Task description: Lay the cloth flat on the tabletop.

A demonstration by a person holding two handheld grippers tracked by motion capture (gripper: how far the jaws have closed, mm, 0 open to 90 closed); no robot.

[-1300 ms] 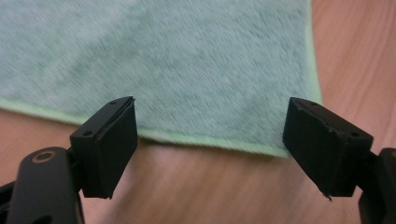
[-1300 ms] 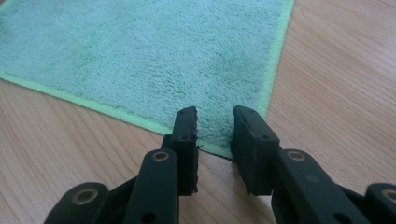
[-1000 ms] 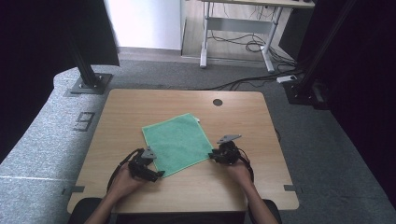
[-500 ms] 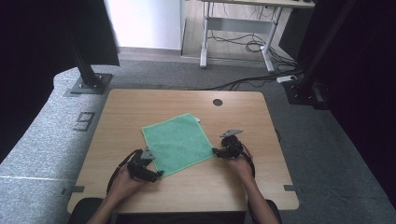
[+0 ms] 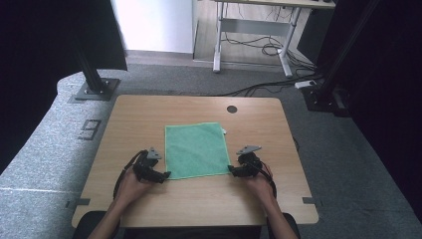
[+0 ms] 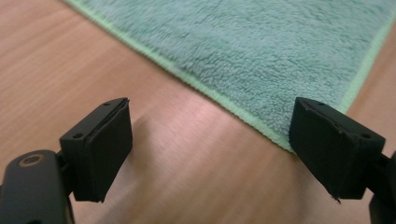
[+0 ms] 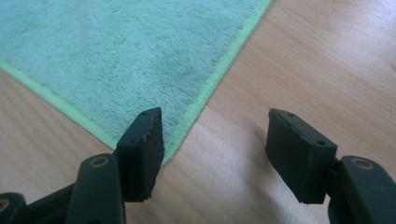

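A green terry cloth (image 5: pixel 195 149) lies flat on the wooden table (image 5: pixel 149 109), its edges square with the table. My left gripper (image 5: pixel 161 175) rests at the cloth's near left corner. Its jaws are open (image 6: pixel 210 140) over bare wood, and the cloth (image 6: pixel 280 56) ends just before the right-hand jaw. My right gripper (image 5: pixel 233 171) sits at the near right corner. Its jaws have just been opening and now stand apart (image 7: pixel 215 140). The cloth's corner (image 7: pixel 116 56) lies beside the left-hand jaw, and neither pad presses on it.
A round cable hole (image 5: pixel 232 109) sits near the table's far edge. Black stands (image 5: pixel 94 84) rise from the floor at the far left and far right. A desk frame (image 5: pixel 249 40) and cables lie beyond the table.
The cloth has turned from lying askew to lying square with the table. The right gripper's jaws have spread apart at the near right corner. The left hand has shifted a little at the near left corner.
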